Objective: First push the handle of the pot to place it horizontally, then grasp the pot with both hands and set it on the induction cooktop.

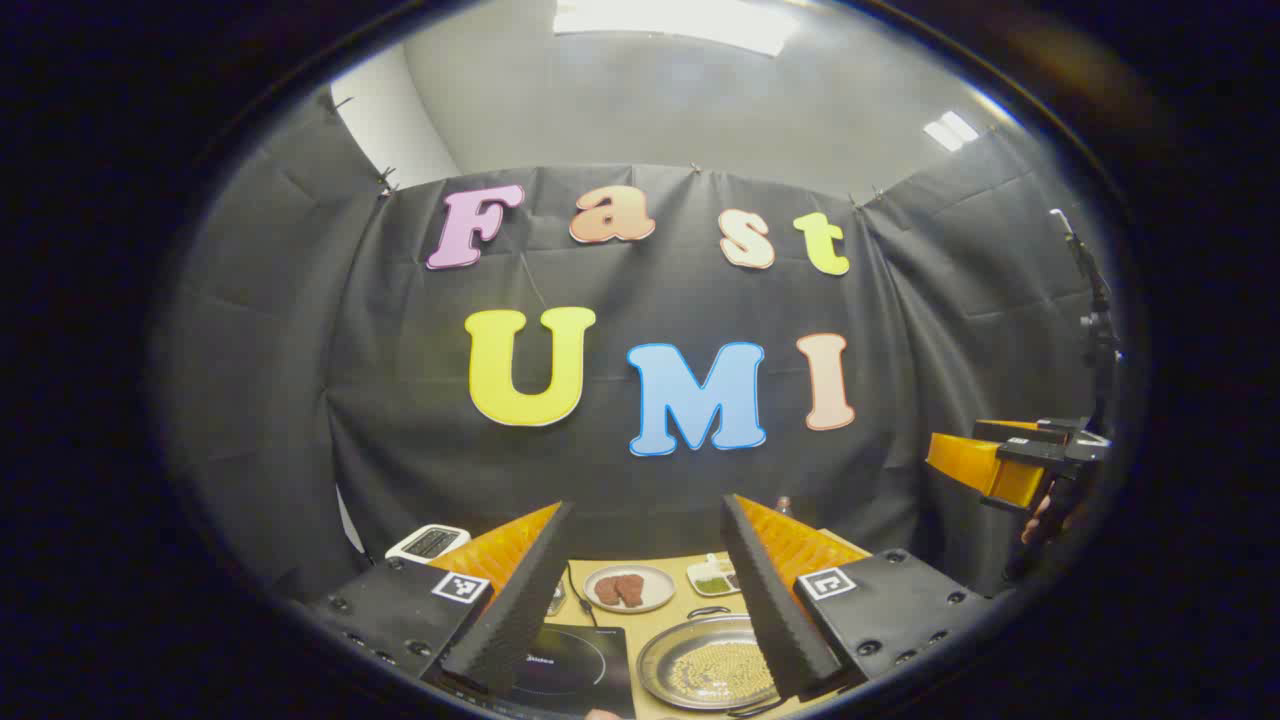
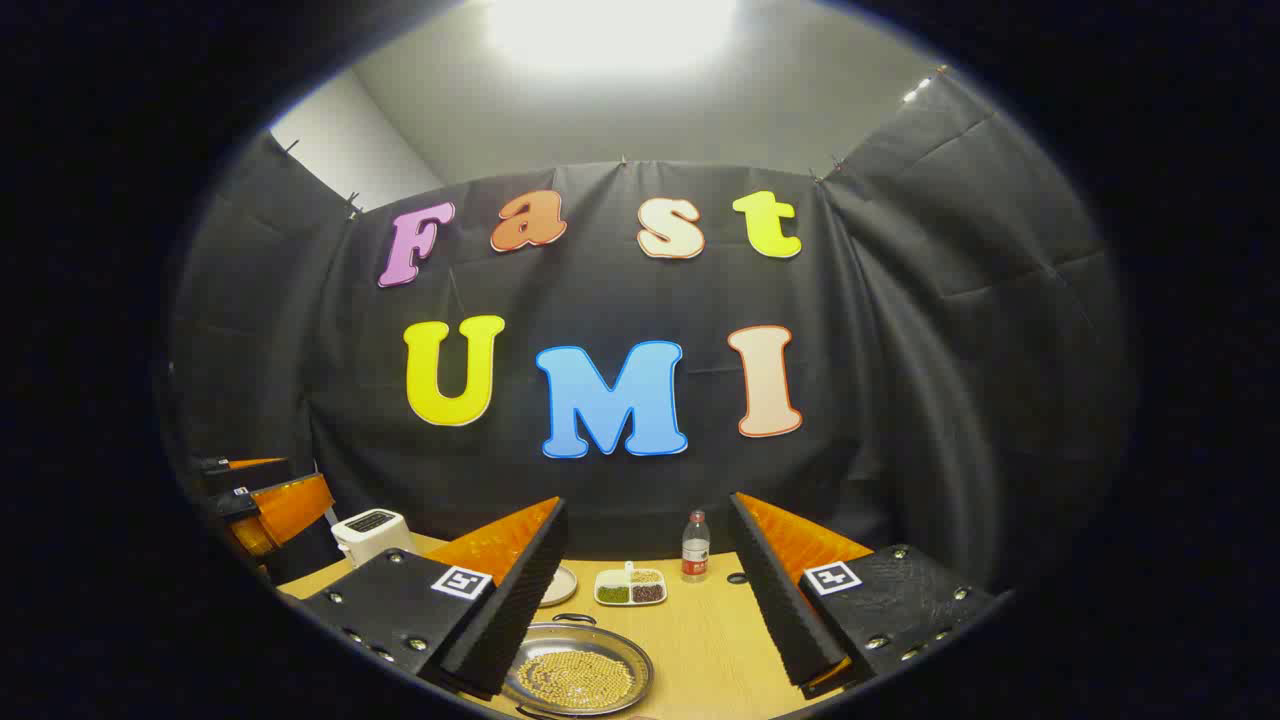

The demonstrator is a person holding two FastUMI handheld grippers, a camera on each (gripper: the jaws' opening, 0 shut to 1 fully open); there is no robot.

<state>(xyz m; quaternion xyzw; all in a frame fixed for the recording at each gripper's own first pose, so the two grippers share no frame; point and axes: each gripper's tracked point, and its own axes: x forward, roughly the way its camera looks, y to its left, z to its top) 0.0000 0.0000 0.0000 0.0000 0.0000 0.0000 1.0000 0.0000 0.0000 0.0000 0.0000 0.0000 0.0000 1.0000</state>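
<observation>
The pot (image 1: 708,665) is a shallow metal pan full of small yellow beads, resting on the wooden table (image 1: 680,608); its loop handles show at its far and near rims. In the right gripper view the pot (image 2: 577,677) lies low, beside the left finger. The black induction cooktop (image 1: 575,668) sits on the table left of the pot. My left gripper (image 1: 640,600) is open, held above the table with the cooktop and pot below its fingers. My right gripper (image 2: 640,610) is open too, with nothing between its fingers. Each gripper appears at the other view's edge: right gripper (image 1: 1010,465), left gripper (image 2: 265,505).
Behind the pot stand a plate with brown food (image 1: 628,588) and a divided dish of grains (image 2: 630,587). A small bottle (image 2: 695,547) is at the table's back. A white toaster-like appliance (image 2: 372,532) sits at the back left. A cord runs from the cooktop.
</observation>
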